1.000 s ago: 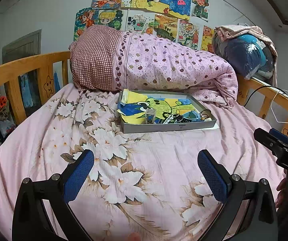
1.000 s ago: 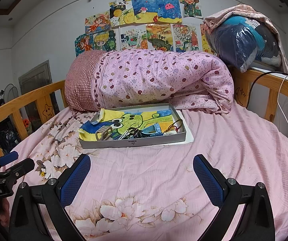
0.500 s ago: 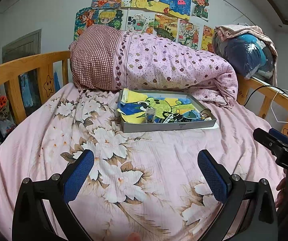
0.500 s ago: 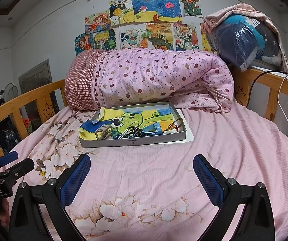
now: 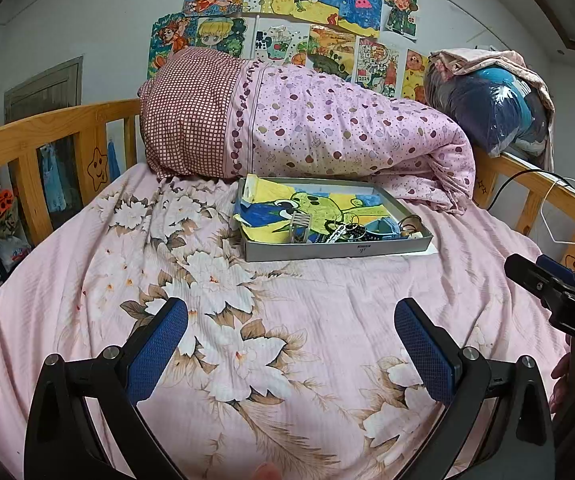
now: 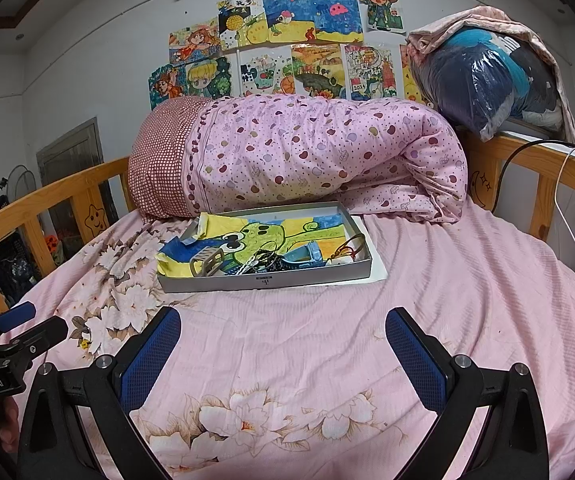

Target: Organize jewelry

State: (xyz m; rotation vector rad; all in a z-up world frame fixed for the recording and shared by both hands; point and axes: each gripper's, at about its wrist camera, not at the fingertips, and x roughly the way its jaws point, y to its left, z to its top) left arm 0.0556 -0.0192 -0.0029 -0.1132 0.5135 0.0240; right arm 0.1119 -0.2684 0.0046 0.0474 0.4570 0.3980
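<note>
Item: grey tray (image 5: 339,250), shallow, rectangular, on the bed (image 5: 287,320) before the rolled quilt (image 5: 327,136); long axis left–right across both views. Contents: jewelry (image 6: 263,262) heaped along the near edge. Left hand-held gripper (image 5: 291,336): wide, empty. Right hand-held gripper (image 6: 283,340): wide, empty, well short of the tray.

Jewelry (image 5: 351,232) heaped in grey tray (image 5: 339,251)
</note>
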